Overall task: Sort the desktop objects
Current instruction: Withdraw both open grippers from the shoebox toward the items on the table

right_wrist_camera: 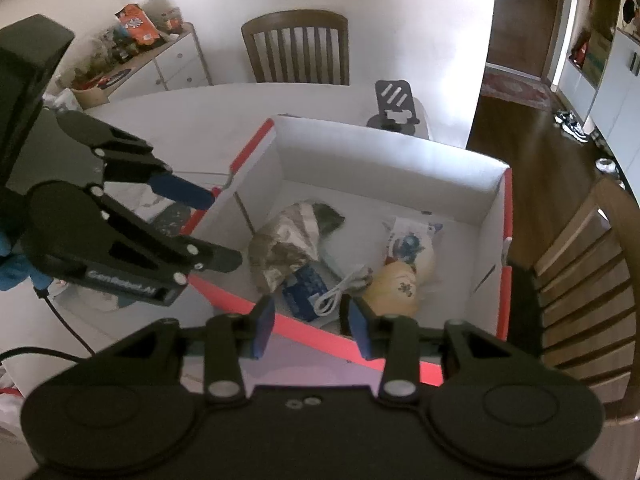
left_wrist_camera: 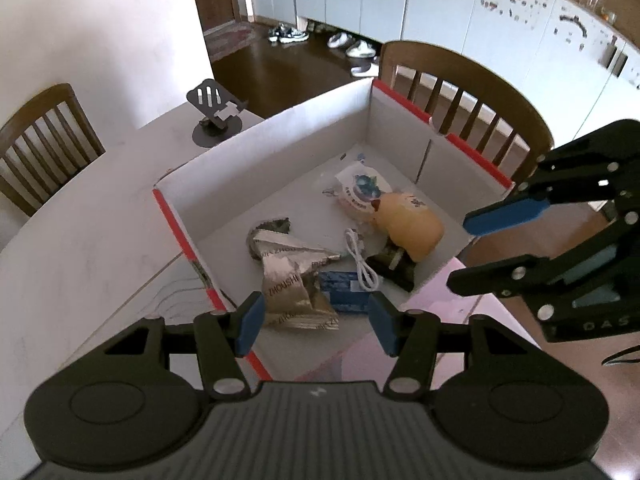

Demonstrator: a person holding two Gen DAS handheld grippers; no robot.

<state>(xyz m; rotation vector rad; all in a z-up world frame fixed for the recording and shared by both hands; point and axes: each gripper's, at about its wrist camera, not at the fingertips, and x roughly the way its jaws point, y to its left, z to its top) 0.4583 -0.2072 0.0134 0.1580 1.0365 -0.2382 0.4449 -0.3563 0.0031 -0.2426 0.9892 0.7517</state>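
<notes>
Both hand-held grippers, left and right, hover open and empty above the box on the bench, where wrapper, cable and toy lie, so check nothing remains outside.

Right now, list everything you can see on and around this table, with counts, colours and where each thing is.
white cardboard box with red edges: 1, white and red, on the table
crumpled silver foil snack bag: 1, silver, box floor, near side
blue flat packet: 1, blue, beside the foil bag
coiled white cable: 1, white, on the blue packet
yellow rounded plush toy: 1, yellow, box floor
clear packet with blue print: 1, clear and blue, behind the toy
dark metal phone stand: 1, dark grey, on the table beyond the box
brown wooden chairs: 2, brown, around the table
white table: 1, white
left claw: open, empty
right claw: open, empty
</notes>
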